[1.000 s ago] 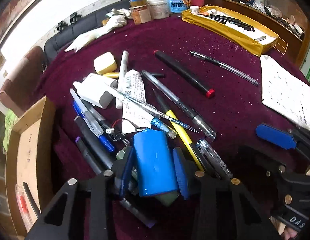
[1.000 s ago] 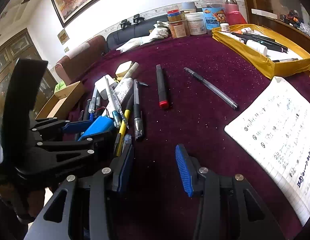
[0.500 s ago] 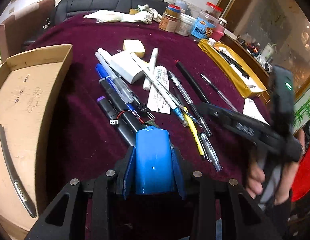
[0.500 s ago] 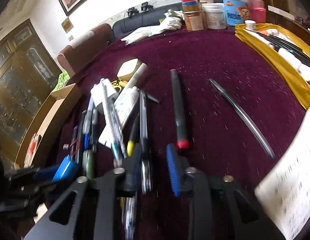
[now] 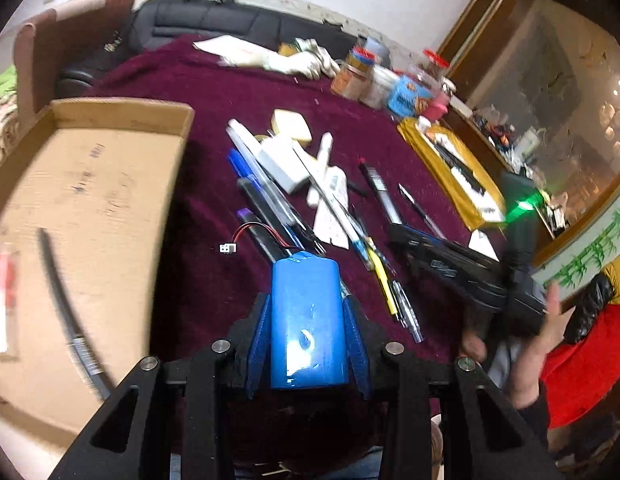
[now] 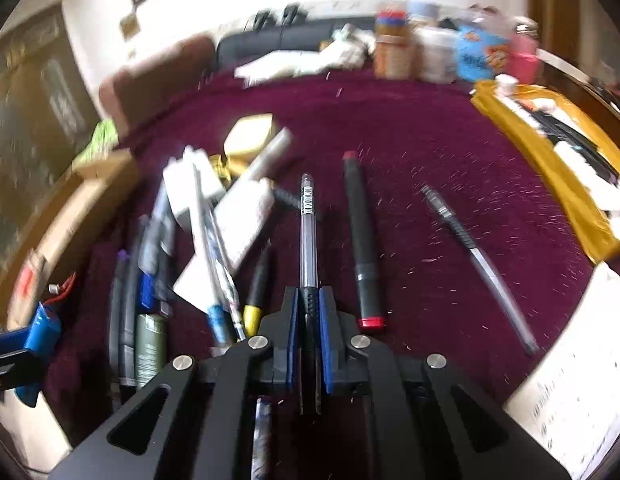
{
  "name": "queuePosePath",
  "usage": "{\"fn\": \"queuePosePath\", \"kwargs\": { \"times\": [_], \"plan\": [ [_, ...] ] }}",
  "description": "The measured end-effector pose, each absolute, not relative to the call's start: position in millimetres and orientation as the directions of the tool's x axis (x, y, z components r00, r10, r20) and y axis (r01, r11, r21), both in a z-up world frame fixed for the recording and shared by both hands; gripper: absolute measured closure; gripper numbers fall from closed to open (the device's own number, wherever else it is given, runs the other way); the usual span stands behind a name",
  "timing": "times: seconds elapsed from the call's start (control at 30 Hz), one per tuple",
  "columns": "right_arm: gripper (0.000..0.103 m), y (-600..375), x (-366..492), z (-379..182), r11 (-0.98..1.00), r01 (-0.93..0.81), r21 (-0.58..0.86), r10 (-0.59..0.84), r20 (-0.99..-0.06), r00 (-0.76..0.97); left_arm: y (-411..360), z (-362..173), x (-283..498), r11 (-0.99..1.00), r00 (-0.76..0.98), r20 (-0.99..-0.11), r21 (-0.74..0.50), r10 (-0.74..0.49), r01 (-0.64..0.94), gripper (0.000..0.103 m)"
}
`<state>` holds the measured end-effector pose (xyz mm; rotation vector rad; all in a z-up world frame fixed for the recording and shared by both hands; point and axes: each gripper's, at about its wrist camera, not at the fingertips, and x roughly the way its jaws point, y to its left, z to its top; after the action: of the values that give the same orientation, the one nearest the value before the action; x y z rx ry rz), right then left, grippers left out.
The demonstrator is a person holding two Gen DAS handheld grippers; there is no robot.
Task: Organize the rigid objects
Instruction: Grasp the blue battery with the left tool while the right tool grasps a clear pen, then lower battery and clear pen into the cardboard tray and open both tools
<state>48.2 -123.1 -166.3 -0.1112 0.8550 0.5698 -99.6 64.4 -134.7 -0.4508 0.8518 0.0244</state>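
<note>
Blue-wrapped battery pack [image 5: 308, 320] sits pinched between the pads of the left gripper [image 5: 308, 334], raised above the maroon tablecloth [image 5: 198, 280] beside the cardboard box [image 5: 86, 200], its red-and-black lead [image 5: 258, 230] trailing to a white plug. Right gripper [image 6: 309, 340] is clamped on a clear ballpoint pen [image 6: 308, 232], which points away over the cloth, next to a black marker with red cap [image 6: 362, 248]
</note>
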Motion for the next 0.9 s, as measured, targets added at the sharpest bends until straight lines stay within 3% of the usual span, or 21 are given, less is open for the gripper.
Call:
{"fn": "queuePosePath", "kwargs": {
  "times": [0.1,0.23,0.47,0.67,0.9],
  "plan": [
    [0.094,-124,19,-133,0.79,-0.555,0.258,0.565,-0.657,0.499,73,-117,-120,0.921,0.701,-0.713,-0.29,-0.027,-0.259,0.065],
    [0.094,-98,-26,-104,0.683,-0.664,0.305,0.685,-0.582,0.437,91,-97,-144,0.907,0.715,-0.686,-0.204,0.136,-0.367,0.065],
    [0.093,-34,-71,-99,0.533,-0.775,0.339,0.768,-0.578,0.276,119,-80,-178,0.856,0.692,-0.643,-0.108,0.328,-0.505,0.065],
    [0.093,8,-85,-112,0.493,-0.804,0.333,0.76,-0.614,0.212,142,-89,-184,0.815,0.639,-0.656,-0.064,0.401,-0.577,0.065],
    [0.093,40,-87,-130,0.483,-0.824,0.295,0.723,-0.665,0.186,158,-112,-185,0.797,0.601,-0.695,-0.066,0.395,-0.6,0.065]
  ]
}}
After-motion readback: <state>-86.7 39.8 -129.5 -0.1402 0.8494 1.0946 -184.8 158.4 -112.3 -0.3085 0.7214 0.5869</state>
